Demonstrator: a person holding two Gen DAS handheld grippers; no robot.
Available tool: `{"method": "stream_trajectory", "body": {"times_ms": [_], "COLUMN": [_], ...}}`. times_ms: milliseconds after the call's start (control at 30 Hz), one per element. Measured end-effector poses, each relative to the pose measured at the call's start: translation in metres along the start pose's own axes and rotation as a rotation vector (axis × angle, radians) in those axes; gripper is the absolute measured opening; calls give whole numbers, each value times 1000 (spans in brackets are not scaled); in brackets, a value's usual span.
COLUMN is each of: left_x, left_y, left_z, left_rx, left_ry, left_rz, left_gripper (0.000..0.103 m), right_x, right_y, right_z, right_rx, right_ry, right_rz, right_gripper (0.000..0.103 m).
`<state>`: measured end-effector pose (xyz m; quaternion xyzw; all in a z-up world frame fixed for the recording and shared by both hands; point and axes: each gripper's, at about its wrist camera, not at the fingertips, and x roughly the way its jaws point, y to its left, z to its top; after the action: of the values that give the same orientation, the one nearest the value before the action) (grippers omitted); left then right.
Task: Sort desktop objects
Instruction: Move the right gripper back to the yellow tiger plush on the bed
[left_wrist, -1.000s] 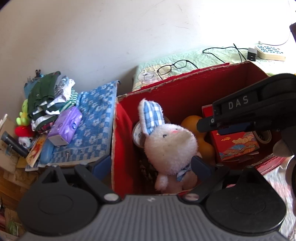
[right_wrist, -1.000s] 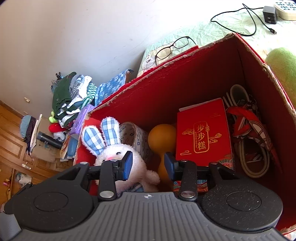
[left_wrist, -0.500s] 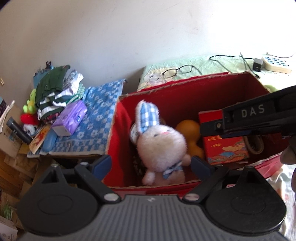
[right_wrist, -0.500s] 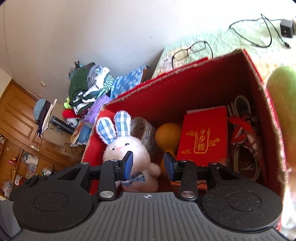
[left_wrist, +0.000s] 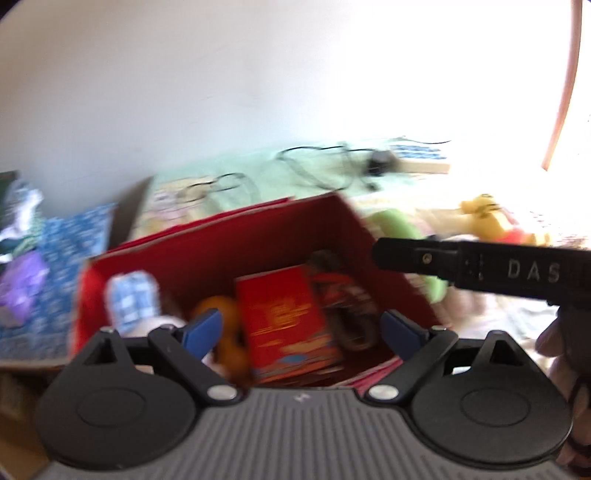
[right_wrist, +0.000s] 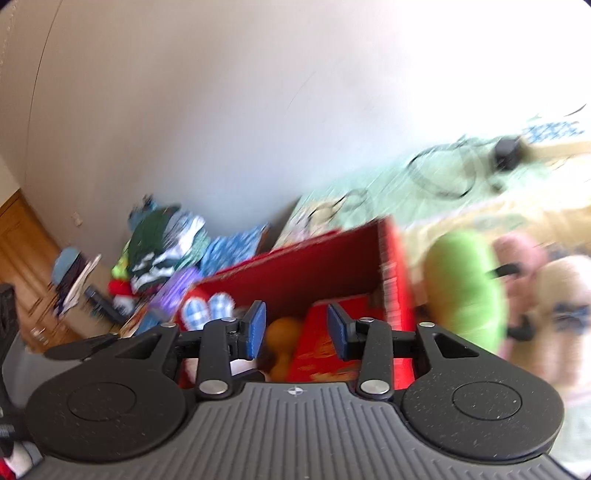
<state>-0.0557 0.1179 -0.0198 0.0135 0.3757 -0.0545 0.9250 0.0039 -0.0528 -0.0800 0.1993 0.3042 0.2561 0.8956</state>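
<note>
A red cardboard box (left_wrist: 236, 243) (right_wrist: 295, 269) stands open on the bed. Inside it are a white plush rabbit with blue checked ears (left_wrist: 129, 302) (right_wrist: 207, 314), an orange gourd-shaped toy (left_wrist: 225, 332) (right_wrist: 282, 332), a red printed packet (left_wrist: 284, 317) (right_wrist: 317, 343) and a tangle of straps (left_wrist: 343, 295). My left gripper (left_wrist: 301, 332) hangs wide open above the box's near side, with nothing between its fingers. My right gripper (right_wrist: 295, 330) is open too, narrower, over the box with nothing gripped. Its black body (left_wrist: 480, 266) crosses the right of the left wrist view.
Right of the box lie a green plush (right_wrist: 465, 284) (left_wrist: 399, 229), a yellow plush (left_wrist: 487, 216) and pale plush toys (right_wrist: 554, 295). Glasses (left_wrist: 218, 182), cables (left_wrist: 325, 162) and a power strip (left_wrist: 421, 158) sit behind. Folded clothes (right_wrist: 159, 243) and a purple pack (left_wrist: 22, 284) lie left.
Both grippers have pulled back and risen from the box, tilting up, so more wall and bed show. The views swung right, revealing plush toys beside the box. Both openings are unchanged.
</note>
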Motion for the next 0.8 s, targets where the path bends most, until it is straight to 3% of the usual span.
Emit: {"method": "stream_trajectory", "body": {"times_ms": [267, 400, 567, 633, 800], "left_x": [15, 31, 69, 85, 130], "left_y": [-76, -119, -170, -188, -222], "left_z": [22, 30, 43, 51, 73], "left_rx": [86, 78, 21, -15, -151], "left_ry": [-29, -28, 39, 64, 106], "left_rz": [-259, -316, -386, -409, -467], "left_gripper": [96, 98, 99, 100, 101], "right_x": [-50, -78, -119, -131, -147], "right_y": [-55, -101, -169, -198, -277], "right_z": [-5, 7, 23, 29, 39], "right_rx": [72, 143, 225, 245, 362], "right_ry": [-76, -110, -164, -178, -185], "right_rz": [-140, -174, -229, -257, -271], "right_gripper": [42, 41, 46, 55, 64]}}
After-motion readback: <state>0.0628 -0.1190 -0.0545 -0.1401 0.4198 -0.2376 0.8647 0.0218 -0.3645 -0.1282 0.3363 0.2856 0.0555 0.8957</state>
